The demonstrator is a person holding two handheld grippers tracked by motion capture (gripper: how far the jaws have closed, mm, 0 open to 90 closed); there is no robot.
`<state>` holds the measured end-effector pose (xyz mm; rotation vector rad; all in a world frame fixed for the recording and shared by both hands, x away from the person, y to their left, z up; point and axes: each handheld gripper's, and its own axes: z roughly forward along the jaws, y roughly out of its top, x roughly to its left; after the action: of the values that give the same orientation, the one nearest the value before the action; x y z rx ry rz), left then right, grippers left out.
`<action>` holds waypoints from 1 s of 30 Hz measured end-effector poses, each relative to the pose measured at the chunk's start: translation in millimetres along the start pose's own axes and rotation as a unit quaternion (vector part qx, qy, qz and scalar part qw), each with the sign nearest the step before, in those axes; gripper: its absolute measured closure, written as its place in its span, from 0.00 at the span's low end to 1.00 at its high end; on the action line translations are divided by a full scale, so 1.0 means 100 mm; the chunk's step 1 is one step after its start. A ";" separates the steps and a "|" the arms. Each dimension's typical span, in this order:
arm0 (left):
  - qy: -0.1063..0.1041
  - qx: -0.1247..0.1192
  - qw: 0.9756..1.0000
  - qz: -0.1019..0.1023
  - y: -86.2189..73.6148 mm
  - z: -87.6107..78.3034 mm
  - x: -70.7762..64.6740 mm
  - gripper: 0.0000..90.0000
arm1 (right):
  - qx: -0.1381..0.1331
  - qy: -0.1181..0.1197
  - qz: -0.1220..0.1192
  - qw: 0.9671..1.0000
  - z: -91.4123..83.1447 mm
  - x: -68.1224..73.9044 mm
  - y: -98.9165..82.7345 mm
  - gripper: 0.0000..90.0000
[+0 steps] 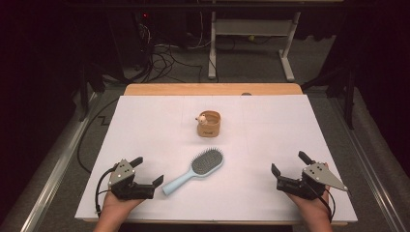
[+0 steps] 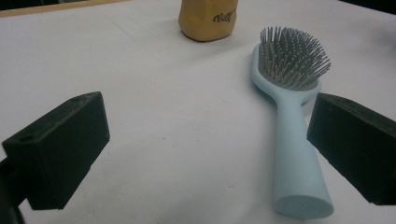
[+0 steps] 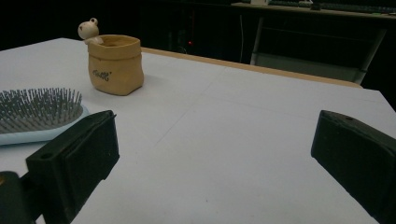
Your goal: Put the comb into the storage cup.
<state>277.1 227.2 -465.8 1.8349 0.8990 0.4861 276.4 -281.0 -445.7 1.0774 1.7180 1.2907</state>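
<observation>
A light blue hairbrush (image 1: 196, 169) lies bristles-up on the white table cover, its handle pointing toward the front left. In the left gripper view the hairbrush (image 2: 293, 126) lies just inside the right jaw. Behind it stands a small tan pot (image 1: 209, 123) with a little animal figure on its rim; the pot (image 2: 208, 18) and pot (image 3: 115, 64) appear in both gripper views. My left gripper (image 1: 148, 171) rests at the front left, open, its nearer jaw close to the handle's end. My right gripper (image 1: 290, 163) rests at the front right, open and empty. The hairbrush head (image 3: 39, 112) lies left of it.
The white cover (image 1: 145, 125) spreads over a wooden table whose bare edge (image 1: 212, 89) shows at the back. Beyond it are a desk frame (image 1: 251, 43) and tangled cables (image 1: 164, 58) on the floor. A metal rail (image 1: 58, 164) runs along the left side.
</observation>
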 end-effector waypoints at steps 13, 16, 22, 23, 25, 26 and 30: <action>-0.012 0.020 1.000 0.011 0.13 0.02 -0.07 0.00 | 0.002 -0.001 -0.008 1.000 -0.04 0.00 -0.01 0.01; -0.018 0.025 0.999 0.013 0.15 0.05 -0.10 0.00 | 0.001 0.001 -0.009 1.000 -0.04 0.01 -0.01 0.01; -0.042 0.051 0.998 0.011 0.29 0.15 -0.16 0.01 | -0.006 0.001 -0.004 1.000 -0.07 -0.01 0.00 0.01; -0.043 0.056 0.997 0.014 0.32 0.16 -0.17 0.01 | -0.007 0.002 -0.004 1.000 -0.07 -0.02 0.00 0.01; -0.043 0.068 0.997 0.022 0.39 0.20 -0.20 0.01 | -0.007 0.004 -0.003 1.000 -0.07 -0.02 0.00 0.01; -0.042 0.071 0.996 0.026 0.42 0.22 -0.22 0.01 | -0.007 0.005 -0.002 1.000 -0.07 -0.02 0.00 0.01; -0.045 0.084 0.995 0.029 0.49 0.29 -0.25 0.01 | -0.006 0.006 -0.003 1.000 -0.06 -0.02 0.00 0.01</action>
<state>298.7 179.4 -432.2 2.0242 0.8486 0.3681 271.8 -284.8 -444.4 1.0590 1.7195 1.3030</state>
